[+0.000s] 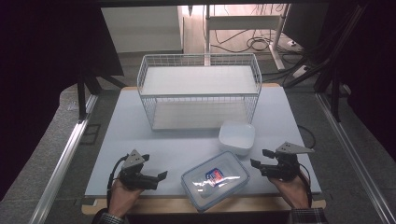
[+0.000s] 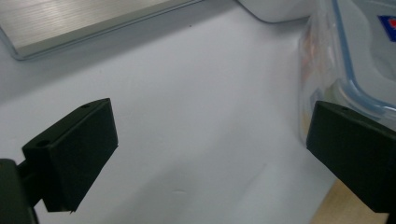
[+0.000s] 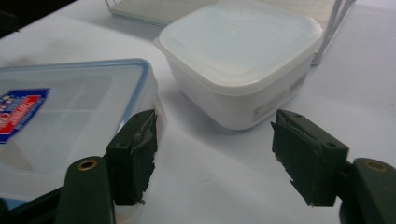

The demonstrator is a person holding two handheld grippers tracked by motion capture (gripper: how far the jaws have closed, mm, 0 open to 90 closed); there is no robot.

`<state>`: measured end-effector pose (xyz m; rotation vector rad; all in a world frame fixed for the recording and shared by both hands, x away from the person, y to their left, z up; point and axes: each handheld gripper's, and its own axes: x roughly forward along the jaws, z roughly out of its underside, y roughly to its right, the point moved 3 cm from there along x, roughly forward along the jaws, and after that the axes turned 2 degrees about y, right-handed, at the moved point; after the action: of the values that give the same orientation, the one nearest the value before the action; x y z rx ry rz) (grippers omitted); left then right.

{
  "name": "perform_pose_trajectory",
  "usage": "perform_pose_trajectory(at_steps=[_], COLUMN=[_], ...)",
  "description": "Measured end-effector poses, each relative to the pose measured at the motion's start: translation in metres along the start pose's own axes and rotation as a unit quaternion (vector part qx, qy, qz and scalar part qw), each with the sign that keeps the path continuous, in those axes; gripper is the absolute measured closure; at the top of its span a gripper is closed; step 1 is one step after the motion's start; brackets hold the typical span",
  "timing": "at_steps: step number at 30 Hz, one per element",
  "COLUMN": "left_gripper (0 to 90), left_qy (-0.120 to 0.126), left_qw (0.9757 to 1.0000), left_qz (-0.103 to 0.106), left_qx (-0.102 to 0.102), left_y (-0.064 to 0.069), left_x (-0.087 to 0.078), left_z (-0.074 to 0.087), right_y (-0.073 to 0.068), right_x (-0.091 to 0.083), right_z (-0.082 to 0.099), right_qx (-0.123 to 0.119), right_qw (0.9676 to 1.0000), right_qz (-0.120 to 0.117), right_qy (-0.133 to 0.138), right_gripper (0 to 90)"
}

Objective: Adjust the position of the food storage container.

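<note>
I hold the left claw [image 1: 159,176] and right claw [image 1: 257,163] wide open and empty, flanking the clear rectangular blue-rimmed plastic container [image 1: 215,179] at the bench's near edge, apparently pre-grasp; next, close in.

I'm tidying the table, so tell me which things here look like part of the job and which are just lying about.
Likely part of the job:
clear box
white tub
wire rack
left tool, open
right tool, open

Just lying about:
cables on the floor

Clear lidded container [image 1: 215,179] with blue seal, flat beside closed white tub [image 1: 236,136] on table [image 1: 140,140]
</note>
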<state>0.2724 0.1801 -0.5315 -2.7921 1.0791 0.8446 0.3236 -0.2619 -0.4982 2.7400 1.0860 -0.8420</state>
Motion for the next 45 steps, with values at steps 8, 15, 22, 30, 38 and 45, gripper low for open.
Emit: perform_pose_trajectory(at_steps=[8, 15, 22, 30, 38, 45], left_gripper=[6.1, 5.0, 4.7, 4.7, 4.7, 4.5], left_qy=[0.002, 0.001, -0.003, -0.021, -0.021, -0.023], left_qw=[0.9994, 0.9999, 0.9995, 0.9982, 0.9982, 0.9978], left_qz=[-0.028, -0.015, -0.027, -0.045, -0.049, -0.053], left_qx=[0.019, 0.005, 0.017, 0.033, 0.028, 0.034], left_y=[0.001, -0.002, -0.001, 0.0, -0.002, -0.002], left_x=[-0.002, -0.001, -0.002, 0.002, 0.002, 0.002], left_z=[0.001, 0.003, 0.004, 0.006, 0.007, 0.006], right_y=[0.0, -0.001, -0.003, -0.011, -0.021, -0.03], right_x=[-0.002, 0.001, 0.001, 0.005, 0.036, 0.073], right_z=[-0.002, -0.002, -0.007, -0.033, -0.061, -0.088], right_qx=[0.005, 0.001, -0.006, -0.048, -0.095, -0.091], right_qw=[1.0, 0.9999, 0.9999, 0.9983, 0.9926, 0.9914], right_qz=[0.003, -0.005, -0.002, -0.02, -0.055, -0.073], right_qy=[0.006, -0.012, -0.012, -0.026, -0.05, -0.058], right_gripper=[44.8, 52.9, 53.6, 73.7, 89.8, 89.8])
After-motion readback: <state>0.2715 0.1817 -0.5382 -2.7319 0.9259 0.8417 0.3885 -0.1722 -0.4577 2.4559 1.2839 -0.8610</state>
